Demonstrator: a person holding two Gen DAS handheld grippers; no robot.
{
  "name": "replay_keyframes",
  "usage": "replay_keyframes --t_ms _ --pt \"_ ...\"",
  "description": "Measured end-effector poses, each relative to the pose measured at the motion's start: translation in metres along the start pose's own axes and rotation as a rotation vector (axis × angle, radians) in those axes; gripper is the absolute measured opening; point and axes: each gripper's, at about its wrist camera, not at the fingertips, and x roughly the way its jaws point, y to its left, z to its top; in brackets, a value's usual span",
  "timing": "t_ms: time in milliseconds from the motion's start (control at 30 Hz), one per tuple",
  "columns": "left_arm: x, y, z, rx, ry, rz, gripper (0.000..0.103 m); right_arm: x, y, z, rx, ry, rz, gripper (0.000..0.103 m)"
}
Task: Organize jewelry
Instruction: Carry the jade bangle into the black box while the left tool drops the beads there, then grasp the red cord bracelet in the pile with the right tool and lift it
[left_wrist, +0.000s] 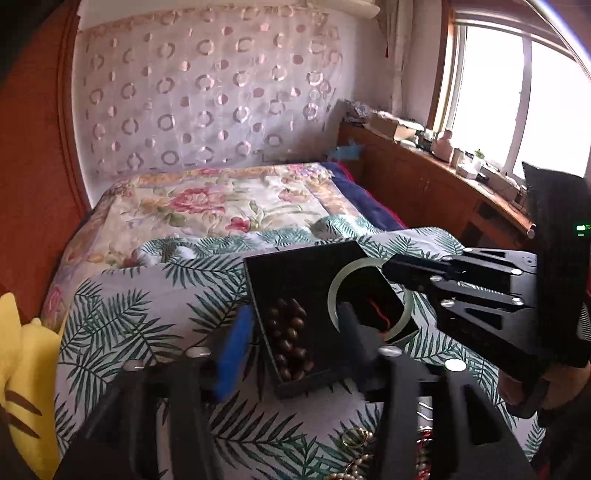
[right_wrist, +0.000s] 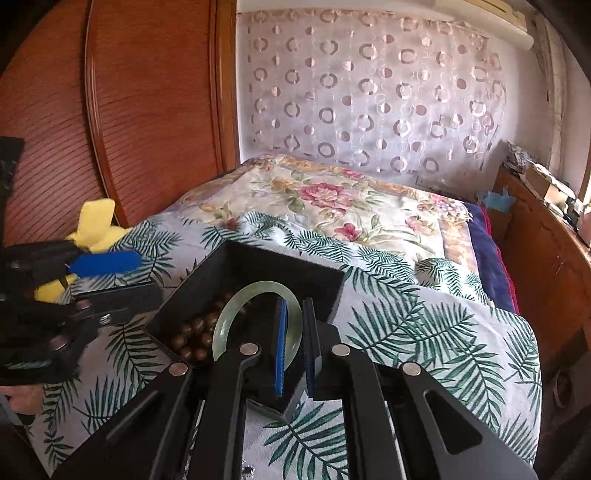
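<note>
A black jewelry box (left_wrist: 295, 266) (right_wrist: 280, 266) lies open on the leaf-print bedspread. It holds a brown bead bracelet (left_wrist: 290, 338) (right_wrist: 195, 336). My right gripper (right_wrist: 294, 332) (left_wrist: 388, 267) is shut on a pale green jade bangle (right_wrist: 258, 290) (left_wrist: 334, 291) and holds it over the box. My left gripper (left_wrist: 291, 332) (right_wrist: 144, 275) is open at the box's left side, with one blue pad (left_wrist: 232, 354) outside the wall and its other finger inside the box.
A heap of loose jewelry (left_wrist: 362, 439) with gold rings and beads lies on the bedspread (left_wrist: 147, 317) near me. A yellow plush toy (left_wrist: 22, 376) (right_wrist: 96, 225) sits at the left. A wooden cabinet (left_wrist: 424, 184) runs along the right under the window.
</note>
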Motion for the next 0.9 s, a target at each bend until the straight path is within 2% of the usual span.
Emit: replay_keyframes --t_ms 33,167,233,300,500,633,700,900 --pt "-0.002 0.000 -0.004 0.003 -0.002 0.010 0.051 0.002 0.002 -0.001 -0.008 0.005 0.001 0.010" --pt "-0.011 0.006 -0.016 0.012 -0.019 0.041 0.076 0.010 0.009 -0.003 -0.032 0.025 -0.001 0.010" --pt "-0.016 0.008 -0.023 0.017 -0.028 0.061 0.081 0.014 0.011 -0.003 -0.041 0.034 -0.005 0.010" --pt "-0.020 0.010 -0.030 0.015 -0.035 0.060 0.092 0.016 0.014 -0.003 -0.049 0.037 -0.002 0.010" --pt "-0.034 0.012 -0.050 0.020 -0.057 0.048 0.095 0.016 0.019 -0.006 -0.063 0.037 0.001 0.013" --pt "-0.037 0.010 -0.061 0.018 -0.047 0.041 0.095 0.010 0.020 -0.005 -0.060 0.019 0.006 0.030" --pt "-0.037 0.010 -0.066 0.018 -0.040 0.033 0.095 0.005 0.019 -0.006 -0.055 0.006 0.008 0.033" --pt "-0.040 0.005 -0.082 0.030 -0.030 0.032 0.095 -0.019 0.011 -0.018 -0.031 -0.023 0.033 0.033"
